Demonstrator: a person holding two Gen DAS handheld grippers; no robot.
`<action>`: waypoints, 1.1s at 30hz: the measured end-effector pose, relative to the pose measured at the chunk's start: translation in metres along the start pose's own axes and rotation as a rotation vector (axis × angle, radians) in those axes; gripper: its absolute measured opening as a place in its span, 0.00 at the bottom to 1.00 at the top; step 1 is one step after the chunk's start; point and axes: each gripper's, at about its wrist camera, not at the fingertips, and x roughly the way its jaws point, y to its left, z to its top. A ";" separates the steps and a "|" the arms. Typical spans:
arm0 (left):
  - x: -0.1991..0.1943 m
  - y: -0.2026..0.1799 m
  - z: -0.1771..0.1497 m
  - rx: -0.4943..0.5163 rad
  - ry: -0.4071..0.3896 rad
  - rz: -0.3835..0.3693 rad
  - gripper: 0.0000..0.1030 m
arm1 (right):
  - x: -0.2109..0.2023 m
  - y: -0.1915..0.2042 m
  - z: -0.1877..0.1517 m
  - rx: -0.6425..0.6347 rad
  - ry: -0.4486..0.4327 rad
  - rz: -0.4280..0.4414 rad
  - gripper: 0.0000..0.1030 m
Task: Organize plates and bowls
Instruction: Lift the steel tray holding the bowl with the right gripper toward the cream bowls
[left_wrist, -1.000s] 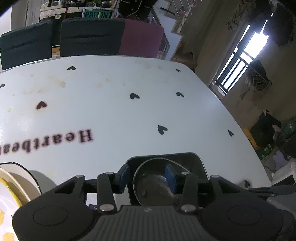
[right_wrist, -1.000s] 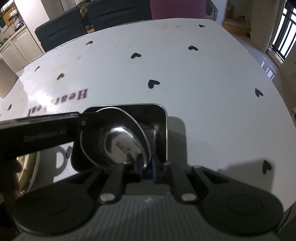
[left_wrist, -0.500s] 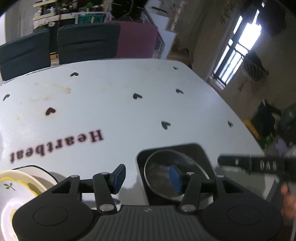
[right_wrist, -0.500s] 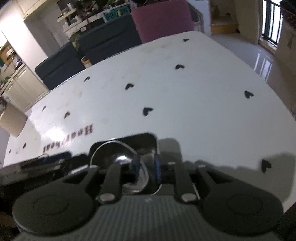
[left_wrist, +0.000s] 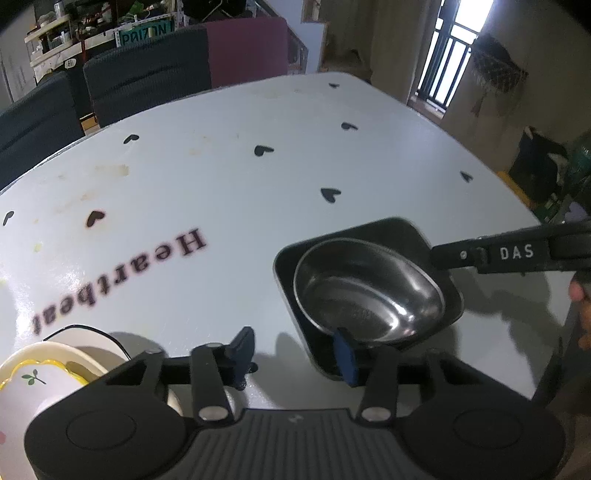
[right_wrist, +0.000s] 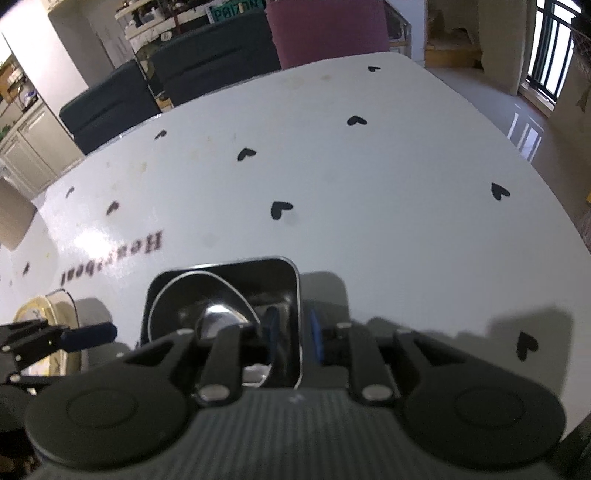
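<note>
Steel bowl sits tilted inside a black square dish on the counter, near its front edge. Nested this way, the pair looks like a stack being built, metal piece inside the larger dish.

Right tongs straddle the dish's right wall, one pad inside, one outside. Jaws have just been opening; a gap shows on each side of the wall, so I judge it a released grip, not a hold.

Left tongs stand part open and have just closed a little. Right pad overlaps the dish's near rim; left pad hangs over bare counter. Nothing pinched.

To the left: a cream bowl with yellow scalloped rim, stacked on another pale dish, well apart from the black one. Dark chairs line the far side. Both tongs crowd the dish; each may block the other's approach.
</note>
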 end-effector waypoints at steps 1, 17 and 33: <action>0.001 0.001 0.000 -0.004 0.003 -0.002 0.42 | 0.001 0.001 0.000 -0.010 0.003 -0.005 0.22; 0.007 -0.002 0.000 0.016 0.034 -0.005 0.26 | 0.014 0.002 -0.007 -0.102 0.062 -0.018 0.12; 0.028 0.017 0.008 -0.202 0.043 -0.066 0.11 | 0.016 0.005 -0.009 -0.140 0.047 -0.026 0.09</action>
